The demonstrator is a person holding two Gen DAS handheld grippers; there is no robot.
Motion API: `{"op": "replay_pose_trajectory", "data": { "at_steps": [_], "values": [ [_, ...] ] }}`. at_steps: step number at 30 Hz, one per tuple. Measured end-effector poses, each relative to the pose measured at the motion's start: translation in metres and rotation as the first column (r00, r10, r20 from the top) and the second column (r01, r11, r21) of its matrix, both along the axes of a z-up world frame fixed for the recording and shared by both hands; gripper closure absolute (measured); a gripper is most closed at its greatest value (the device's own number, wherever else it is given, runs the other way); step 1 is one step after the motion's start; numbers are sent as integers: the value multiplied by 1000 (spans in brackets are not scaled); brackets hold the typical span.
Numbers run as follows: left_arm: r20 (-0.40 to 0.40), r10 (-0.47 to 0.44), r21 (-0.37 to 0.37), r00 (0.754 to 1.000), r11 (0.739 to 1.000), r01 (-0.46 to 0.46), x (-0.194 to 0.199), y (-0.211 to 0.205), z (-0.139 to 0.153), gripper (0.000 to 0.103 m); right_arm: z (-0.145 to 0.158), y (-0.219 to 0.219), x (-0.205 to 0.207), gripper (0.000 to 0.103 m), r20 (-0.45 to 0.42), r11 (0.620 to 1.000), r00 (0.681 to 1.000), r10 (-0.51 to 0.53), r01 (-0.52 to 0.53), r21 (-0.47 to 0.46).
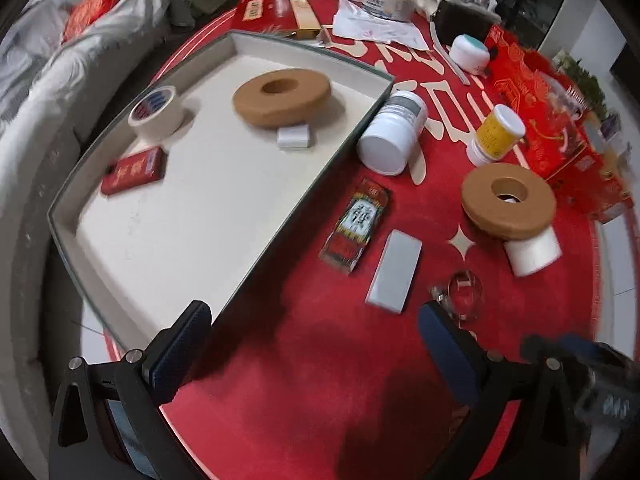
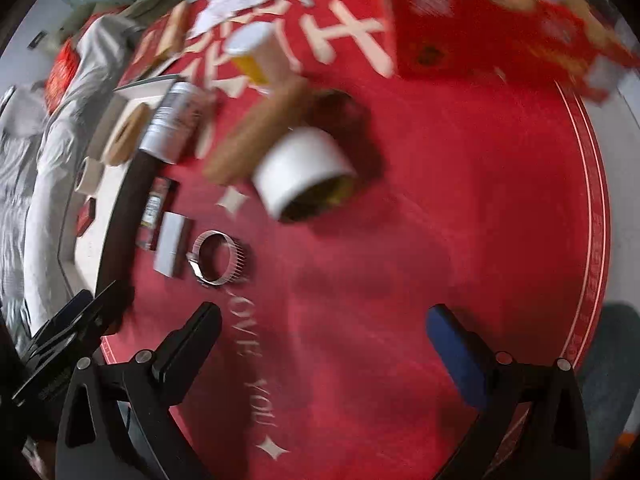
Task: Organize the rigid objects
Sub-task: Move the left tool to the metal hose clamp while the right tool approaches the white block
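My left gripper (image 1: 314, 320) is open over the red mat (image 1: 304, 360), nothing between its fingers. To its left lies a white tray (image 1: 180, 220) holding a tape roll (image 1: 154, 112), a brown ring (image 1: 282, 96), a small white box (image 1: 294, 138) and a red box (image 1: 134, 170). On the mat lie a white bottle (image 1: 394, 132), a printed packet (image 1: 356, 224), a flat grey box (image 1: 394, 270) and a metal band (image 1: 464, 296). My right gripper (image 2: 324, 316) is open and empty, with the metal band (image 2: 218, 256) just ahead on the left. The right wrist view is blurred.
A second brown ring (image 1: 508, 200) rests on a white roll (image 1: 534, 254); a yellow jar (image 1: 498, 132) stands behind. Red boxes (image 1: 552, 128), jars and papers crowd the far side. The tray's dark wall (image 2: 132, 200) runs along the left. A covered sofa (image 1: 60, 80) lies beyond the table.
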State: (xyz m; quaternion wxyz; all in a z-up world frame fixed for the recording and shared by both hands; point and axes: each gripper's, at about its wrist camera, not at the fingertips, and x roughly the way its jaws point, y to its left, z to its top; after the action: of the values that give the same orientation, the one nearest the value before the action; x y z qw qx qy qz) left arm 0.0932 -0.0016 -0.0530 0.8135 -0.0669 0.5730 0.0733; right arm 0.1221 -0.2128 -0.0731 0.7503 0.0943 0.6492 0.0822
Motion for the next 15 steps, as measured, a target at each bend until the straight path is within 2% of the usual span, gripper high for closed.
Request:
{"op": "replay_pose_trajectory", "data": {
  "at_steps": [4,6,8,9,12,15],
  "values": [
    [-23,22,-49,999,999,-23,15,-3,-2,0,-2,-6,-4,0,4,1000,1000,-7,7,-7],
    [-16,21,-7,1000,1000,-21,17,-6,-3,0,-5,-8,-3,0,8,1000,1000,-7,7,-20],
    [-18,18,93,1000,996,-16,16,-3,-9,0,-9,-6,1,0,8,999,1000,-3,3,-38],
    [-28,21,110,999,994,-18,16,1,-14,0,-12,-4,3,0,10,999,1000,4,-4,-45],
    [-40,66,73,997,995,-63,20,24,-20,0,-15,11,12,0,32,996,999,29,-26,-87],
    [-46,84,107,995,991,-79,26,43,-19,0,-18,35,23,0,62,989,996,66,-57,-139]
  ]
}}
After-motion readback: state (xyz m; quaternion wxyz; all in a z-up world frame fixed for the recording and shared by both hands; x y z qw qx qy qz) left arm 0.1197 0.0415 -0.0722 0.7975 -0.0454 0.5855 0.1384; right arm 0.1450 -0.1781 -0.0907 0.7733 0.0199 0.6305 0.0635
